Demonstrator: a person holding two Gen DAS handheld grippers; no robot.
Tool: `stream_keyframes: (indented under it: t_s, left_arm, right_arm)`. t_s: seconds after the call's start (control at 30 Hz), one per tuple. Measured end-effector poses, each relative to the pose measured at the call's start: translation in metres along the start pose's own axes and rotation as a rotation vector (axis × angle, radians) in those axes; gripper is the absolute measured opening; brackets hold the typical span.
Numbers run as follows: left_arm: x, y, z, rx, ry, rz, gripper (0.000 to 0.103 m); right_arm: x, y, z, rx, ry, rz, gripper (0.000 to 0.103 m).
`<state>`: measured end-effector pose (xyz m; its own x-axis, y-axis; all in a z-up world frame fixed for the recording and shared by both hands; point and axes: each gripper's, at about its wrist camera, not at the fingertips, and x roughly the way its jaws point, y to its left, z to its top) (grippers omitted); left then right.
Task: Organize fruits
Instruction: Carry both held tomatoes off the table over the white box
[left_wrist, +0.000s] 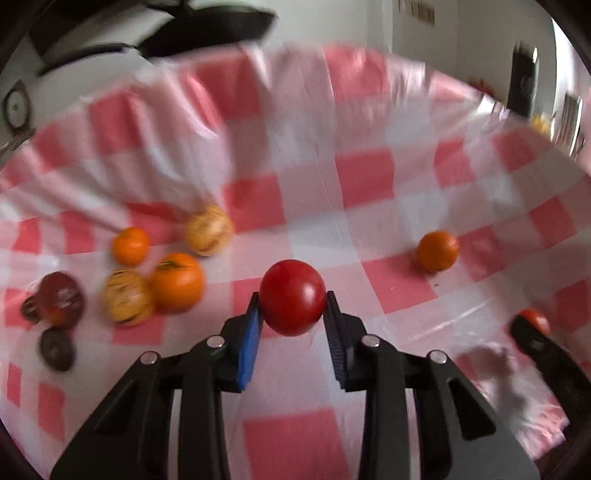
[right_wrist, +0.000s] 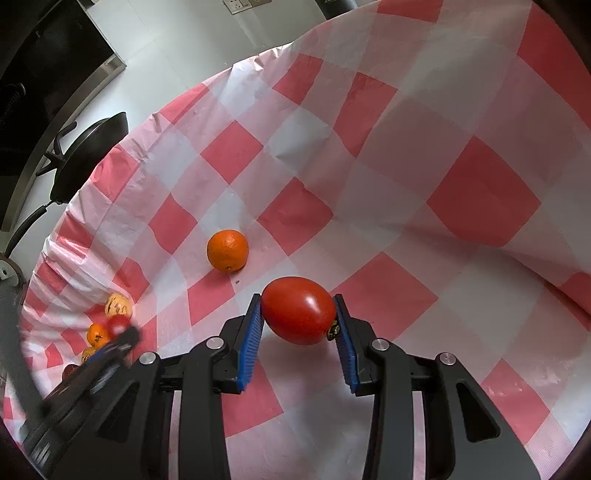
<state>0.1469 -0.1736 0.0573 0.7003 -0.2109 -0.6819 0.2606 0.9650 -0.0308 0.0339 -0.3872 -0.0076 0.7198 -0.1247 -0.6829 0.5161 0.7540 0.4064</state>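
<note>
Between left fingers (left_wrist: 255, 325), red tomato (left_wrist: 293, 312) (pads touching), lifted off cloth (left_wrist: 369, 177)

Red tomato (left_wrist: 292, 312); orange orange (right_wrist: 227, 250); pink-white checked tablecloth (right_wrist: 443, 184); blue pads (right_wrist: 250, 343).

No readable txt, labels or nos. anywhere; dark fruit's sticker (left_wrist: 63, 295) too blurred.

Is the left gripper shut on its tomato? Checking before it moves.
Shut on it: the left gripper has both pads pressing the red tomato.
</note>
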Motion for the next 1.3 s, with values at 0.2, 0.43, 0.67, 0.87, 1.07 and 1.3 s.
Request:
stream_keyframes:
  t_s: [0.2,0.43,0.67,0.87,1.07,1.3]
  left_arm:
    - [-0.077,0.034,-0.042,-0.096,-0.1,0.011,0.033]
    - [-0.131,0.06,-0.104,-0.162,-0.104,0.047,0.033]
    - [-0.172,0.096,-0.171,-0.205,-0.063,0.103,0.033]
    - [-0.198,0.128,-0.213,-0.289,-0.02,0.141,0.033]
    - [-0.223,0.151,-0.235,-0.345,-0.022,0.183,0.033]
    - [-0.252,0.182,-0.258,-0.41,-0.029,0.248,0.033]
  right_arm:
    - [0.0,0.001,0.0,-0.004,0.006,0.001,0.038]
    - [0.0,0.0,0.0,-0.002,0.006,0.003,0.038]
    - [-0.001,0.001,0.0,-0.007,0.009,0.008,0.038]
    - [0.008,0.009,-0.003,-0.039,0.07,-0.005,0.038]
    - [-0.025,0.051,-0.036,-0.165,0.164,0.131,0.038]
    - [-0.091,0.129,-0.121,-0.446,0.231,0.34,0.038]
